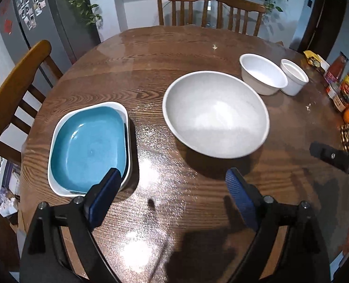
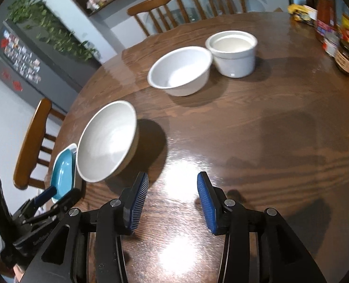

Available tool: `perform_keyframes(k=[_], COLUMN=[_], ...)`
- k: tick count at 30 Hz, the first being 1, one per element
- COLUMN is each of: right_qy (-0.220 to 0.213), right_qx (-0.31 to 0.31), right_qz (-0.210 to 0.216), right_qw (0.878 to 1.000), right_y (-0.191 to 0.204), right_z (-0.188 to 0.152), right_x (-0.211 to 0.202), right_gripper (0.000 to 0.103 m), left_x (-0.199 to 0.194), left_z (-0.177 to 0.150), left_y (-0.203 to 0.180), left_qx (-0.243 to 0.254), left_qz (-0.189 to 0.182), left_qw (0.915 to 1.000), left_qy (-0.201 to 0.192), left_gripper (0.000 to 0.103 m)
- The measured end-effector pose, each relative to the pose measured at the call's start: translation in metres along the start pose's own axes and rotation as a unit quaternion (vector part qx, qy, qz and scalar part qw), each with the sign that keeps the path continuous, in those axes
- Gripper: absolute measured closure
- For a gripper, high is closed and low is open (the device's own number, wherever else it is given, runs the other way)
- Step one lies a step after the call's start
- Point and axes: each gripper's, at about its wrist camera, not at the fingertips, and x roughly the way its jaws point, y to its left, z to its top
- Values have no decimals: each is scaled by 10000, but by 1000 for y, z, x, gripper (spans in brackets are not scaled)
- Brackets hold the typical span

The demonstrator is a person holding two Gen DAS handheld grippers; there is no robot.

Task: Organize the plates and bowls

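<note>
The left gripper [image 1: 174, 188] hangs over the surface [image 1: 151, 70] with fingers spread and empty; the right gripper [image 2: 172, 195] likewise. Ahead of the left sits a big bowl [image 1: 215, 114], with a blue plate [image 1: 89, 147] nested in a white dish [image 1: 56, 139] to its left. Two small bowls [image 2: 180, 70] [image 2: 232, 53] touch farther back.

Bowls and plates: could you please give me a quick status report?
Left gripper and right gripper open, empty. Blue plate nested in white dish; big bowl and two small bowls unstacked. Nothing blocking.
</note>
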Motion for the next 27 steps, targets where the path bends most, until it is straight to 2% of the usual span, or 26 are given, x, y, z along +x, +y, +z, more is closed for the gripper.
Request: perform_keyframes(k=[8,17,27], right_qy=[-212,-493,-494], right_qx=[255,155,100], right_qz=[-104,-229,-170], right_qw=[9994,9984,9986], right_y=[-16,-12,-7], right_z=[0,26,52], right_x=[-22,-42,-33], right_gripper=[59,59,59], left_x=[-18,-42,-46], left_z=[0,16,34], left_y=[-16,-40,-56], left_qx=[293,513,620], left_qz=[-107,-219,-267], left_qw=[9992,9963,9938], left_qy=[-231,-649,-883], left_gripper=[13,13,13])
